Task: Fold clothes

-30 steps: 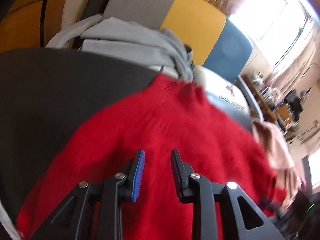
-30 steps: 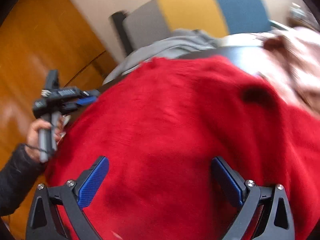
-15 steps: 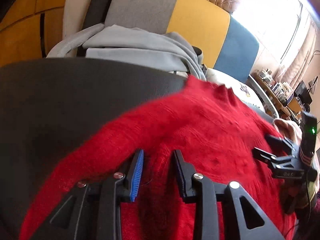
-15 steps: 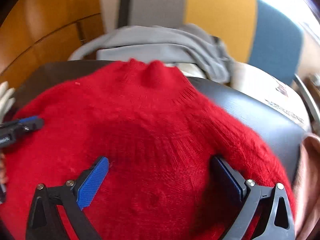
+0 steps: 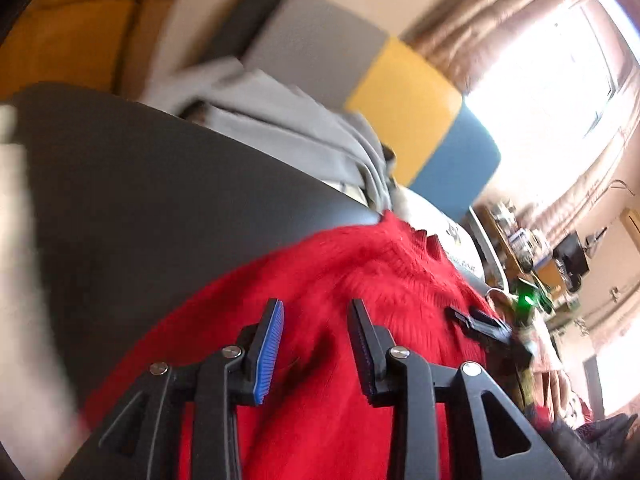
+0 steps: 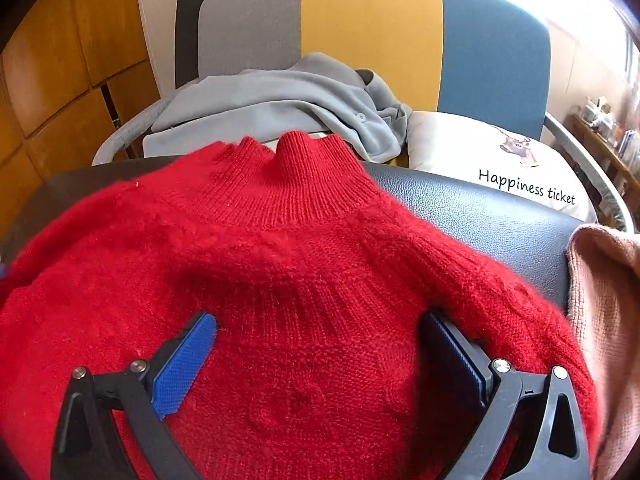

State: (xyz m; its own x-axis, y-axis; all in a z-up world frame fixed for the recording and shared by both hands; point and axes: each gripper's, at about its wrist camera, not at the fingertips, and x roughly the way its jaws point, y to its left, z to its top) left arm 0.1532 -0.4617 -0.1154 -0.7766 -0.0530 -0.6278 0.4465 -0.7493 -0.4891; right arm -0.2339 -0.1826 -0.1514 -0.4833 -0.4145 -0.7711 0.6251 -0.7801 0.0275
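A red knitted sweater (image 6: 304, 248) lies spread on a black leather surface (image 6: 480, 216), its ribbed collar (image 6: 304, 160) at the far edge. My right gripper (image 6: 320, 320) hovers wide open just below the collar; a ridge of knit laps over its right pad (image 6: 452, 344), and nothing is pinched. In the left wrist view, which is blurred, my left gripper (image 5: 316, 308) is over the sweater (image 5: 360, 280) near its left side. Its jaws are opening, with no fabric caught between them. The right gripper (image 5: 480, 322) shows there at the right.
A grey garment (image 6: 280, 104) is heaped on a chair with a grey, yellow and blue back (image 6: 368, 28). A white cushion (image 6: 500, 160) printed "Happiness ticket" lies beside it. A pink knit (image 6: 604, 320) sits at the right edge, wooden cabinets (image 6: 68, 80) at the left.
The right gripper swung from the sweater's body to below the collar, then held still. The left gripper's jaws widened, its view swung and blurred, and the right gripper now appears nearer to it.
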